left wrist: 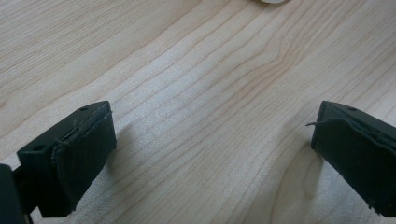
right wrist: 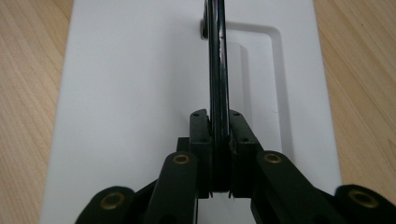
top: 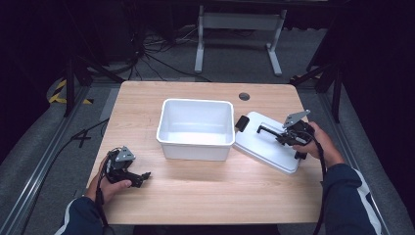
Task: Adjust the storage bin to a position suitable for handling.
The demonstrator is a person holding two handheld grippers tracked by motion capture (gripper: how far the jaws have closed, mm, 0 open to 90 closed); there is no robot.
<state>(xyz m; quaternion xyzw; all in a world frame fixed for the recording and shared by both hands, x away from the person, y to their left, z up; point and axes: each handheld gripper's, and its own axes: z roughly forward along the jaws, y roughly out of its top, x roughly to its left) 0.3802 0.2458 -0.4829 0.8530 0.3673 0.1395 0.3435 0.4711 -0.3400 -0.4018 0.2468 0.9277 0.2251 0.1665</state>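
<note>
My right gripper [right wrist: 219,154] is clamped on the black handle [right wrist: 218,70] of the white lid [top: 268,142], which lies flat on the pale wooden table [top: 205,191] directly under it. My left gripper [top: 139,177] rests low on bare wood with its jaws wide apart and nothing between them. Between the two grippers stands the open white bin [top: 195,128], touching the lid's edge. Beyond the table I see grey carpet, loose cables and a white desk frame [top: 240,34] against a dark room.

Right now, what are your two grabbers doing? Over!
Right gripper shut on the lid's black handle; white lid leans on the white bin. Left gripper open, empty, over bare table. Nothing in the way.
</note>
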